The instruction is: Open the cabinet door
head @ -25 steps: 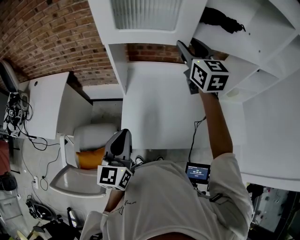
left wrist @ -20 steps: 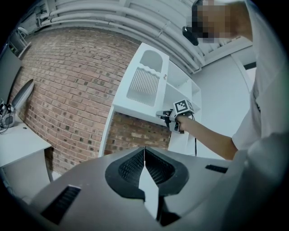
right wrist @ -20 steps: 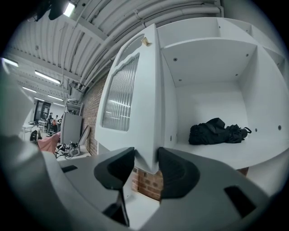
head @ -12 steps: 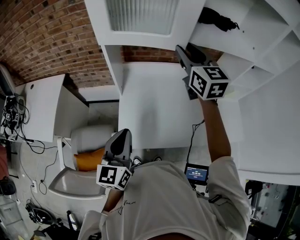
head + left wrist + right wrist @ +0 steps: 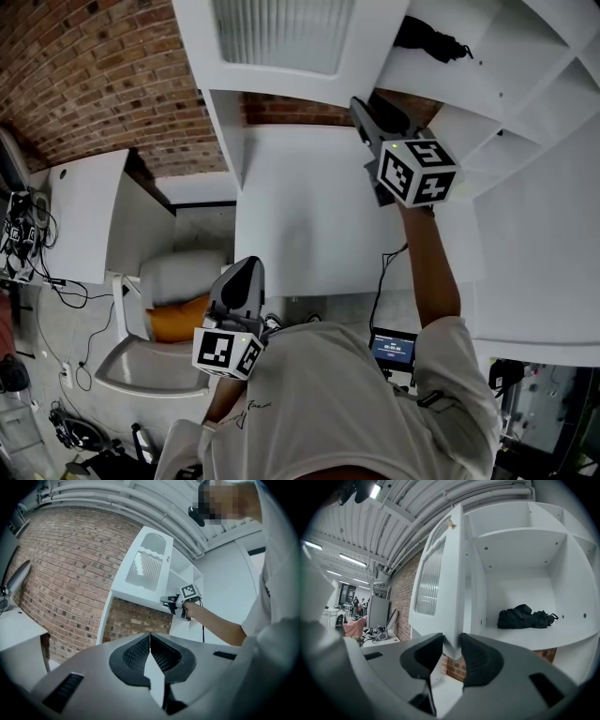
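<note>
R gripper, jaws just closing, pinching cabinet door corner; L gripper together, empty; door top cropped in head view.

Nothing written can be read for certain. The small screen at the person's waist shows lit lines of figures too small to make out, and the script print on the shirt is too blurred.

Right arm raised, right gripper fingers just closing on cabinet door edge, left gripper low, fingers together
</note>
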A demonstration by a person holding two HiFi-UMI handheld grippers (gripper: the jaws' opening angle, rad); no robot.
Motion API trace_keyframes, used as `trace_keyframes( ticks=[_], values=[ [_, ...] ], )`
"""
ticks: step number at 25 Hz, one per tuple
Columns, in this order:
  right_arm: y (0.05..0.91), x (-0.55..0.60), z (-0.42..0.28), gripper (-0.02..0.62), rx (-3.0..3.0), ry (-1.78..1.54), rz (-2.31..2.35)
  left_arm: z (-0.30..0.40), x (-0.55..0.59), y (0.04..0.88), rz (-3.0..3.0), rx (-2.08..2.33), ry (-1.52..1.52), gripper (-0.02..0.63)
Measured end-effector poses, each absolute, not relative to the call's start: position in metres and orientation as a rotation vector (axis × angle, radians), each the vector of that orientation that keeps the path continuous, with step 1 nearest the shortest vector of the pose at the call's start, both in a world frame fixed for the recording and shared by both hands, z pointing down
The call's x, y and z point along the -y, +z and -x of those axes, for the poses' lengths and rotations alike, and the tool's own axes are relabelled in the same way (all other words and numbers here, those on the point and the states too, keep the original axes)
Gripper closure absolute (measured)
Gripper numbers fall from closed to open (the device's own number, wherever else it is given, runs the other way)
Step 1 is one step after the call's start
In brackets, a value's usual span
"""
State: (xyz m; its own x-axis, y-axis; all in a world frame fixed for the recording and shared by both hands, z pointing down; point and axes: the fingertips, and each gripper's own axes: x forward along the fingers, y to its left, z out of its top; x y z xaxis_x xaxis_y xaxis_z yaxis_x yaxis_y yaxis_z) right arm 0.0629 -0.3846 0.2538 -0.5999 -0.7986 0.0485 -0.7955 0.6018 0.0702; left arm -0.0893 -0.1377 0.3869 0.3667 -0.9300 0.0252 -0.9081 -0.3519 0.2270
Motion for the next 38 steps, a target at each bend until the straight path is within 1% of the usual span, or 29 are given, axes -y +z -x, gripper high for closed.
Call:
trace_keyframes(
  ticks=[38],
  values=[
    [0.254,0.335,-0.056,0.499,2.808,-0.008,-1.343,0.082,0.120,0.382,-2.467,1.613,-0.180,0.589]
  ],
)
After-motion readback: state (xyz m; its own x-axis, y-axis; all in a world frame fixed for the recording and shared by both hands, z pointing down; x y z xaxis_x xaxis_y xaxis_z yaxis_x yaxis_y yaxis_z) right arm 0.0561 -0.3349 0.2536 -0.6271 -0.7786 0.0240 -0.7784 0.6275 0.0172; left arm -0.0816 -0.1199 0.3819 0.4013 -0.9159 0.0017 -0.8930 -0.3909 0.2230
